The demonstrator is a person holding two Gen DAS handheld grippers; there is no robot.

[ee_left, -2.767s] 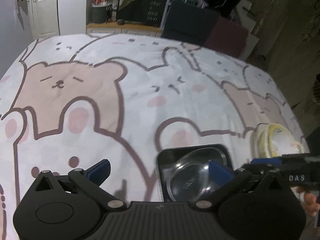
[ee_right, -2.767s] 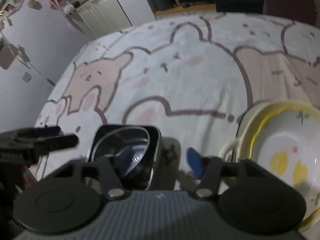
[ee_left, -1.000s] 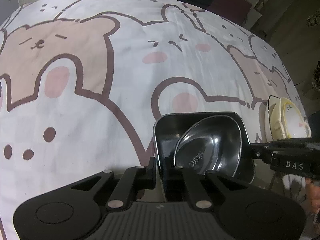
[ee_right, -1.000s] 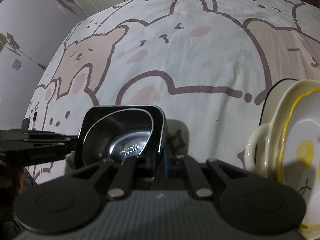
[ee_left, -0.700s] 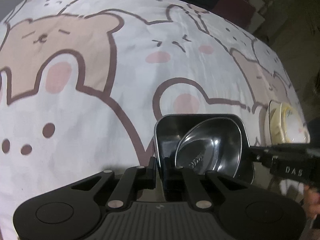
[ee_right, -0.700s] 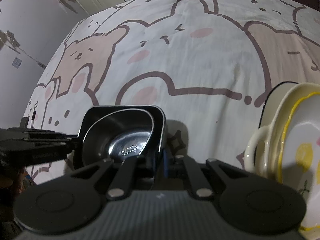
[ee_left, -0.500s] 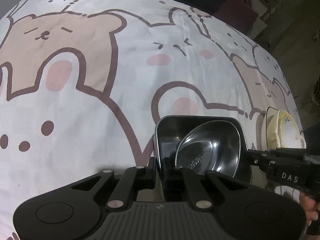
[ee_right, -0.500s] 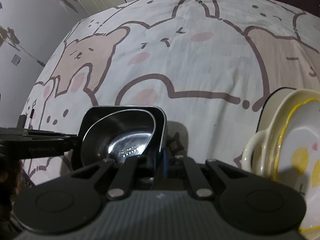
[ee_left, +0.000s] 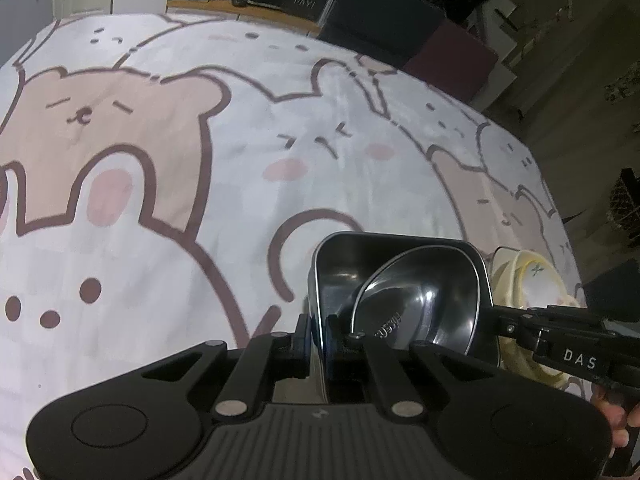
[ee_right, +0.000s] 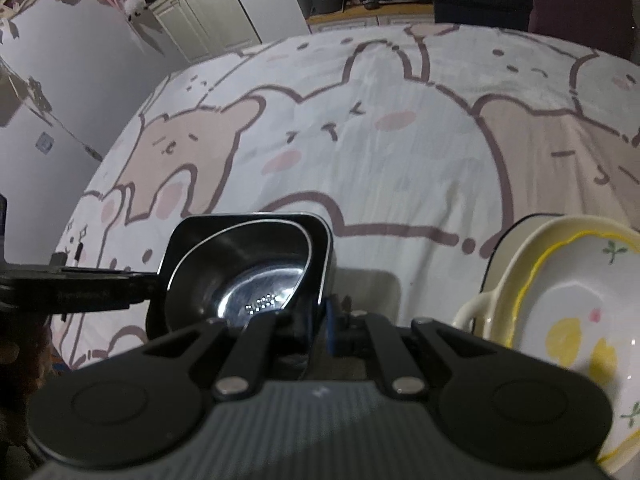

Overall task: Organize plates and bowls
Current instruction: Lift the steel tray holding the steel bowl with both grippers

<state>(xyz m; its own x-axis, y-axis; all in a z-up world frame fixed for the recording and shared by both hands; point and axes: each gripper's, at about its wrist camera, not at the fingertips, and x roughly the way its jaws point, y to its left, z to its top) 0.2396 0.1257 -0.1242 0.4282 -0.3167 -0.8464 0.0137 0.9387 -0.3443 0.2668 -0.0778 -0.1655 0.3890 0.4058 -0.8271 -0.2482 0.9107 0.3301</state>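
Both views are rendering dim, with a cool grey cast and visible noise in the dark areas. The bedspread [ee_left: 248, 184] is reading as the brightest surface — evenly lit, without hard shadows. A soft shadow is falling on the cloth just right of the steel container [ee_right: 320, 256] in the right wrist view. Small glare spots are showing on the metal bowl [ee_right: 260, 292] inside it. Fisheye distortion is bending the bed edges, and the frame corners are vignetting to black. The background room is appearing dark and soft; fine outlines are smearing slightly.
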